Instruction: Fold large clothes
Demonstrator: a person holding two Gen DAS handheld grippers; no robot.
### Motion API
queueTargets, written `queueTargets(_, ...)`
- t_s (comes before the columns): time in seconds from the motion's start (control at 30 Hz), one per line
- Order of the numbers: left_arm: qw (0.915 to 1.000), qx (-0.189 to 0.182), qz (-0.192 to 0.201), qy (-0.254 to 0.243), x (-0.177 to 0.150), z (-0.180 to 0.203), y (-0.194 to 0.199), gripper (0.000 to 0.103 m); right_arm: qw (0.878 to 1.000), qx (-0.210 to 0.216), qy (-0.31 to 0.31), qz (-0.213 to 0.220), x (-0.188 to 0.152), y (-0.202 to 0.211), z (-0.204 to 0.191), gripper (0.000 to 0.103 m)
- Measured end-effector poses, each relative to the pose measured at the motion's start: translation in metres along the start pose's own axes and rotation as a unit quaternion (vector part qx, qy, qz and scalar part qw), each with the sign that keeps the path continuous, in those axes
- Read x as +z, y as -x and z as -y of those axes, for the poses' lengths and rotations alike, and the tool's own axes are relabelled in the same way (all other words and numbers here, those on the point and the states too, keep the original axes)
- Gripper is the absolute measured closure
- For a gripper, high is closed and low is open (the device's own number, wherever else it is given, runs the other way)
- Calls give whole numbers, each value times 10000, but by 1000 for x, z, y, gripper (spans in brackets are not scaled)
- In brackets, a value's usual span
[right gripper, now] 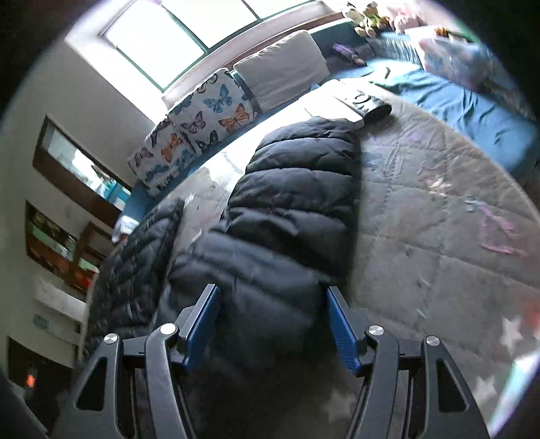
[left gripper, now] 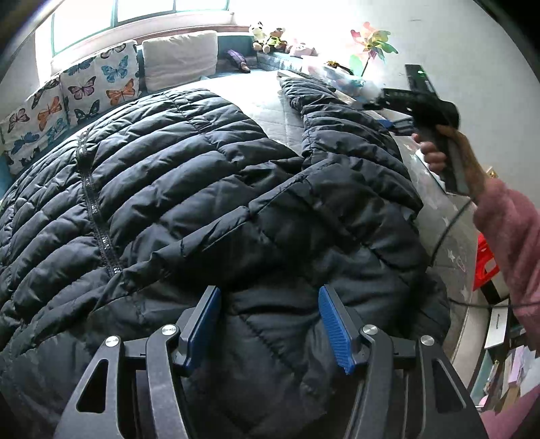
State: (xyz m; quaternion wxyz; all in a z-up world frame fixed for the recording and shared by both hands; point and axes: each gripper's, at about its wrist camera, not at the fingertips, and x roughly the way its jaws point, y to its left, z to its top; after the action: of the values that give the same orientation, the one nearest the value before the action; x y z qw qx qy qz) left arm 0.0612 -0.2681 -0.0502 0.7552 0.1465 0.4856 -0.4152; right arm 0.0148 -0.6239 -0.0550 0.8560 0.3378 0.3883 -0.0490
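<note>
Hovering over a black quilted jacket (left gripper: 189,175) spread on a bed, my left claw (left gripper: 270,324) stands about half open with nothing gripped; its blue pads sit either side of the puffed fabric near the collar end without pressing on it. My right claw (right gripper: 273,324), seen in its own view, is likewise about half open and empty, pointing down along the jacket's sleeve (right gripper: 297,189).

Key relation: the sleeve runs straight away from the right claw, its long axis nearly in line with the fingers, cuff at the far end near a flat dark-and-white item (right gripper: 364,101) that I cannot identify. The jacket body lies to the left of the sleeve, under my left claw, with the zip line (left gripper: 98,216) running away toward the pillows. I judge the right hand (left gripper: 435,148) the nearer one for lifting the sleeve and folding it across the body; the left is placed to pin or take the shoulder.

Surface: a pale quilted bed cover (right gripper: 438,236) with faint star prints, soft and likely to drag under the fabric. Room: butterfly-print pillows (left gripper: 84,91) and a plain cushion (left gripper: 179,57) below a bright window (right gripper: 175,30), soft toys (left gripper: 270,39) on the sill, a pinwheel (left gripper: 371,44) at the right, shelves along the left wall. A pink sleeve (left gripper: 509,243) covers my right arm.
</note>
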Motion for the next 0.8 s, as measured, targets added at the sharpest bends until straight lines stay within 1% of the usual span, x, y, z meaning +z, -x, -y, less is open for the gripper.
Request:
queueTargets(0.17,10000,-14,46,9,-3,-2,0,40,9980,538,-343,-38,19,-20,13,34)
queueTargets(0.27,10000,8,63,-18,-4,-2,-1,38,9937,985,-527,-7,25,-26,19,34)
queueTargets(0.33,10000,1,80,-27,-5,-3,-1,38,9883,1325,-750,22,26,-27,24,34)
queueTargets(0.4,10000,-25,87,-10,-5,-4,-1,37,9855,1465,-861,-11,26,-29,28,34)
queueTargets(0.47,10000,-45,89,1,-5,-4,-1,36,9848,1474,-917,16,25,-28,30,34)
queueTargets(0.53,9999,-56,83,3,-6,-4,-1,36,9855,1428,-909,129,26,-24,32,34)
queueTargets(0.57,10000,-54,79,-6,-6,-4,-1,36,9882,1246,-868,225,27,-21,32,34)
queueTargets(0.6,10000,-51,77,-15,-6,-2,-1,35,9920,905,-810,334,29,-18,33,34)
queueTargets(0.63,10000,-52,75,-20,-6,-2,0,35,9942,658,-771,370,30,-17,34,34)
queueTargets(0.67,10000,-54,72,-20,-6,-2,0,35,9947,598,-761,343,30,-18,36,34)
queueTargets(0.8,10000,-59,64,-37,-5,-2,-2,34,9938,737,-780,284,34,-24,35,35)
